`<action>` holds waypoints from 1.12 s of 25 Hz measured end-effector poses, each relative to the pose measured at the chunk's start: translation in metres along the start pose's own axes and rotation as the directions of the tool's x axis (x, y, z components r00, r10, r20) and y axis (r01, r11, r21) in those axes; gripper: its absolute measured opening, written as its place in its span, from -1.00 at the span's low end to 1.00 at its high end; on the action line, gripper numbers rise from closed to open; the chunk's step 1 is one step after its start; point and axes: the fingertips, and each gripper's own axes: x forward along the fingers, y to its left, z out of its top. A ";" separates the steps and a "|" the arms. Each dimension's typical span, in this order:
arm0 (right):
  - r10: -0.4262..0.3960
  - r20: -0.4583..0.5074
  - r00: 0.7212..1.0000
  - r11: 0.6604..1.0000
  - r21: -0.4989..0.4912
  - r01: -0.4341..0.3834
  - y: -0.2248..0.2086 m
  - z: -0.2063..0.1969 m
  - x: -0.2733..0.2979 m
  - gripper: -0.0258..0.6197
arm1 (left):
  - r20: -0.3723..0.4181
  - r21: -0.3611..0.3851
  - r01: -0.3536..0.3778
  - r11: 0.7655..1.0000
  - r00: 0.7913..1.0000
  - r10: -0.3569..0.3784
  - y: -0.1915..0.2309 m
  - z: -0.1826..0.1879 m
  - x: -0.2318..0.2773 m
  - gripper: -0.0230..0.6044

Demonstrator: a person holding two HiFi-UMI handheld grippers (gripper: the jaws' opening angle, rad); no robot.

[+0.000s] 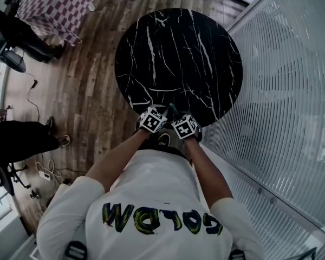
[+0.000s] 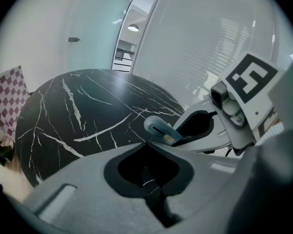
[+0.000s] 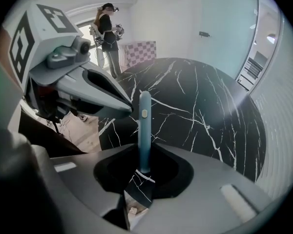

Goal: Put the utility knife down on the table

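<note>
Right tool (image 3: 144,152) clamps utility knife (image 3: 144,116) | slim teal body, pale slider | left tool (image 2: 147,144) clenched, empty

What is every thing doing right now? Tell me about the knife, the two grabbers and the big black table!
utility knife: clamped in the right gripper, sticking out over the table, not laid down yet; whether the blade is out cannot be told.
right gripper: shut on the utility knife.
left gripper: jaws together, nothing between them.
table: standing on the wooden floor.
</note>
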 end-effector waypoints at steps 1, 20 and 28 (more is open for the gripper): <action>0.000 -0.009 1.000 1.000 -0.002 0.000 -0.001 -0.002 0.002 -0.70 | 0.002 0.000 0.000 1.000 1.000 0.000 0.000 0.000 0.003 -0.93; 0.049 -0.192 0.980 0.999 -0.004 -0.051 -0.005 -0.024 0.028 -0.70 | -0.148 0.089 0.029 0.996 0.989 -0.015 -0.002 -0.018 0.041 -0.93; 0.055 -0.240 0.969 0.998 -0.010 -0.059 -0.006 -0.034 0.034 -0.70 | -0.176 0.104 0.030 0.994 0.984 -0.011 -0.001 -0.024 0.046 -0.93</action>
